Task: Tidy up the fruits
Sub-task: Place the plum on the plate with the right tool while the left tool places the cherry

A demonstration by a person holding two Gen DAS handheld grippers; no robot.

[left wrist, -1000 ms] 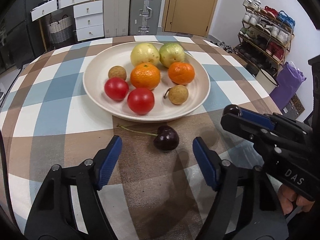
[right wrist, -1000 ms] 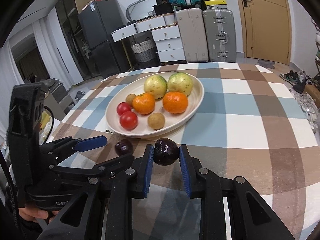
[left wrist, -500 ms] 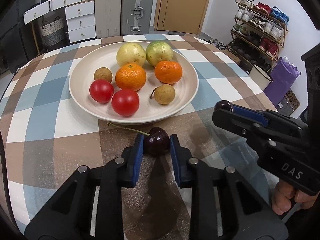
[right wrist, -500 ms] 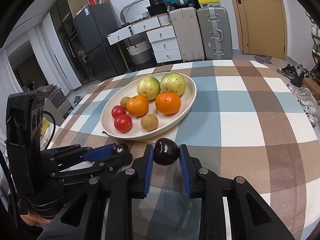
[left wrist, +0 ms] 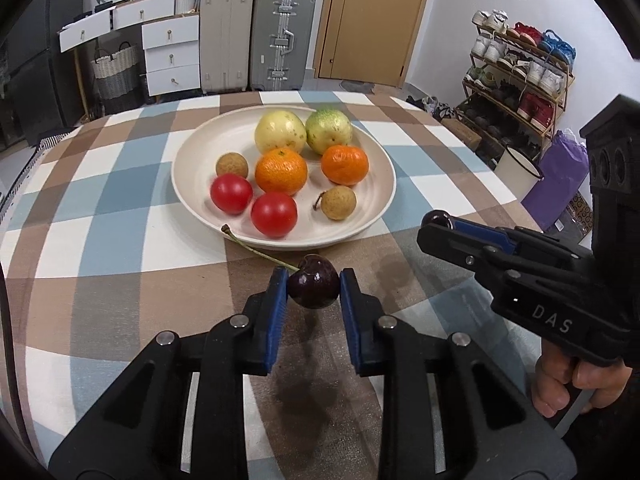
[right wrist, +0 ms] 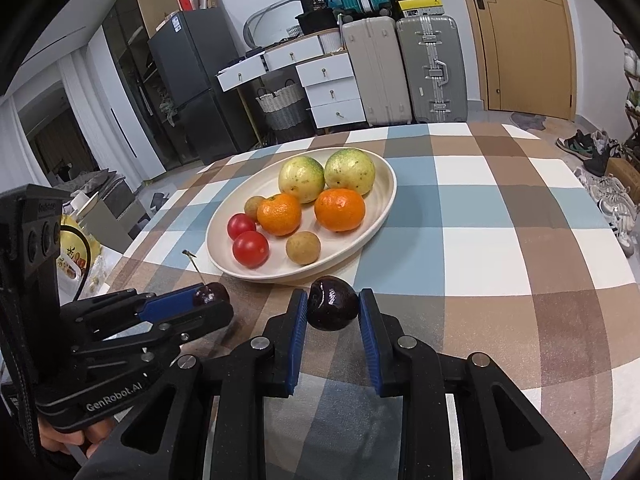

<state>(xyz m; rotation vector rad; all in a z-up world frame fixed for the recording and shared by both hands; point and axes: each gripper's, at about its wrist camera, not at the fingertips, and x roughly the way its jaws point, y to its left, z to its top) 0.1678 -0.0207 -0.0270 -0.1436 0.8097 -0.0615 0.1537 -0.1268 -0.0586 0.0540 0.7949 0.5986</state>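
My left gripper [left wrist: 313, 282] is shut on a dark cherry with a long stem [left wrist: 313, 287] and holds it above the checked tablecloth, just in front of the cream plate [left wrist: 200, 152]. My right gripper [right wrist: 333, 307] is shut on a second dark cherry without a stem [right wrist: 333, 303], also raised near the plate's front rim [right wrist: 224, 220]. The plate holds two green guavas [left wrist: 328, 131], two oranges [left wrist: 281, 171], two red tomatoes [left wrist: 274, 215] and two brown longans [left wrist: 338, 202]. Each gripper shows in the other's view: the right [left wrist: 438, 220] and the left [right wrist: 210, 295].
The round table [right wrist: 500, 248] has a blue, brown and white checked cloth. Behind it stand suitcases [left wrist: 282, 36], white drawers [left wrist: 170, 54] and a basket. A shoe rack [left wrist: 520, 76] is at the right, beyond the table edge.
My left gripper closed on the stemmed cherry and lifted it off the cloth. My right gripper kept hold of its cherry and stayed near the plate's front.
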